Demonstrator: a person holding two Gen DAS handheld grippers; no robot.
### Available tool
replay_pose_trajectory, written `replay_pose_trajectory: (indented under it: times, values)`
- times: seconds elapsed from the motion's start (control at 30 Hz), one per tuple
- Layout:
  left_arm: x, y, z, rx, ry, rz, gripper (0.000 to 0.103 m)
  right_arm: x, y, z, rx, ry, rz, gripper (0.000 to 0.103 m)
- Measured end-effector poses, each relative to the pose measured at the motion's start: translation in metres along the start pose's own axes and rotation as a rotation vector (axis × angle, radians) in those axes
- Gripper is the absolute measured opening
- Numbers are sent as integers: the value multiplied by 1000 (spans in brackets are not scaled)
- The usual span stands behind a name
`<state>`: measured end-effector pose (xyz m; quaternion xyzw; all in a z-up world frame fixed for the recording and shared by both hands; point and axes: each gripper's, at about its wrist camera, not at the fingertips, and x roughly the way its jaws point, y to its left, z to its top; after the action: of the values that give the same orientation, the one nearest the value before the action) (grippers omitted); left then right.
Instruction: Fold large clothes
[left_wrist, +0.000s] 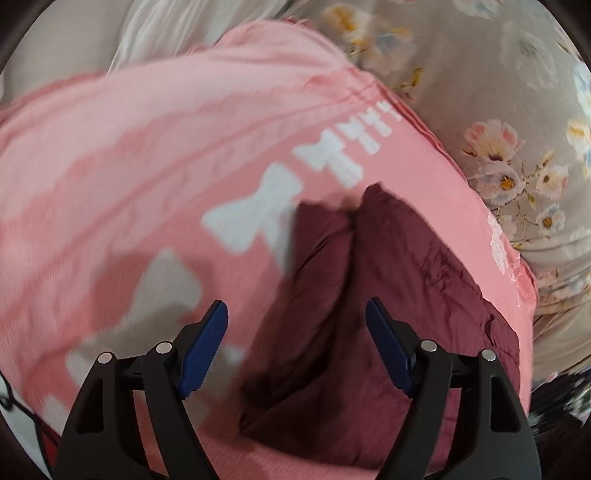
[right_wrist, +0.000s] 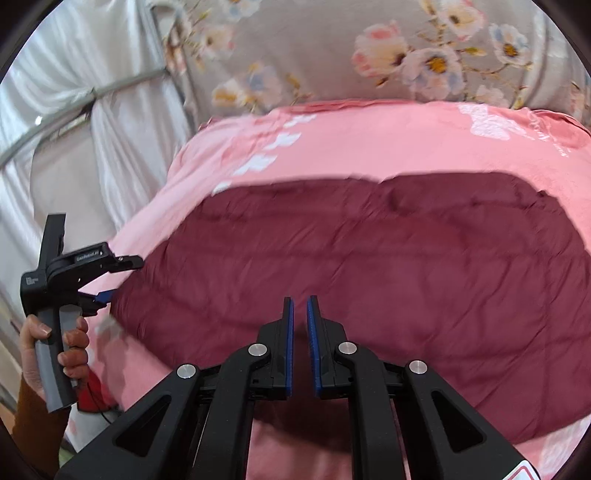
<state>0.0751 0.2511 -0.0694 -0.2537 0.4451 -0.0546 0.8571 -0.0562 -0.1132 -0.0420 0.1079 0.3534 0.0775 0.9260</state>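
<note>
A dark maroon quilted garment (right_wrist: 369, 266) lies spread flat on a pink blanket with white bows (right_wrist: 369, 144). It also shows in the left wrist view (left_wrist: 362, 314), with a fold running down its middle. My left gripper (left_wrist: 297, 314) is open above the garment's left edge, nothing between its blue pads. In the right wrist view the left gripper (right_wrist: 107, 284) sits at the garment's left edge, held by a hand. My right gripper (right_wrist: 300, 306) hovers over the garment's near middle with its jaws almost together and nothing between them.
The pink blanket (left_wrist: 147, 147) covers a bed with a grey floral sheet (left_wrist: 517, 110), which also shows in the right wrist view (right_wrist: 332, 55). A white curtain and a metal rail (right_wrist: 74, 99) stand at the left.
</note>
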Motion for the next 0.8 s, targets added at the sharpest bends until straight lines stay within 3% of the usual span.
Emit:
replay_pose_trajectory:
  times: [0.2,0.37,0.43,0.5,0.6,0.67,0.8]
  values:
    - [9,5,-28,-28,65,-91,77,20,19,-29,-33,72,7,10]
    - [14,-7,-31,-5,60,-101,77,26,41,-45,-174,46,-86,8]
    - [16,-12,-31,7,64,-109,67,23,43,-45,-186,46,-98,8]
    - [18,-14,-29,14,79,-124,49,13,39,-42,-156,26,-92,8]
    - [12,-19,-30,19,77,-137,29,-8,34,-44,-156,-30,-132,8]
    - [2,-25,-29,28,60,-148,22,-15,30,-52,-180,-40,-171,0]
    - [-23,-48,-25,72,7,-184,18,-25,24,-66,-198,-67,-212,1]
